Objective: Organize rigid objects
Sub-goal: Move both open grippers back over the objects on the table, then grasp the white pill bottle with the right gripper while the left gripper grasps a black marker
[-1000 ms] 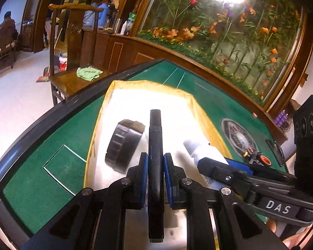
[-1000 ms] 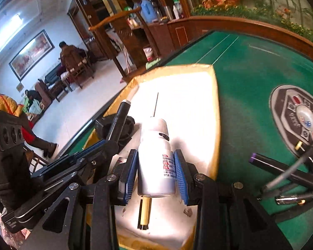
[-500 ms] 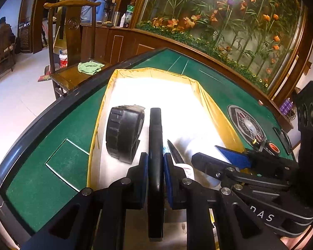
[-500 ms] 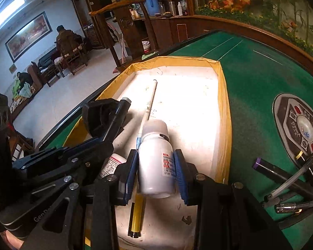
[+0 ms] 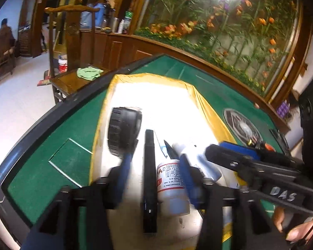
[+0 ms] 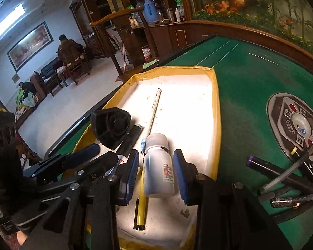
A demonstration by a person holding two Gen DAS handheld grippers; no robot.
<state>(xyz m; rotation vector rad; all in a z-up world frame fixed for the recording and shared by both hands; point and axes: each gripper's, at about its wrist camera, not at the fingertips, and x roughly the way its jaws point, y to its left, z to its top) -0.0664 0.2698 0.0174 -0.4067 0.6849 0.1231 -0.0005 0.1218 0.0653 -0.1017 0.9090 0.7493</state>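
The black marker is seen lying lengthwise on the white floor of the yellow-rimmed tray, between the blue pads of the left hand-held gripper. A second ago it was clamped tight there; now the jaws are opening, the pads stand clear of it on both sides, and the marker rests free. It can be judged as delivered, so this part of the sorting looks done.

Just beside it on the right a small labelled white bottle lies on the tray floor, also inside the widened jaws but not pressed. To the left, the black ribbed wheel-like part stands on edge near the tray's rim.

In the right wrist view, the white pill bottle is gripped by the right hand-held gripper, whose pads are closed on its sides as they were a second ago; it is held low over the tray, above a yellow pen. A long white pen lies further up the tray.

Out on the green table, several pens and a purple-capped marker are left in a loose pile, presumably still to be gathered.
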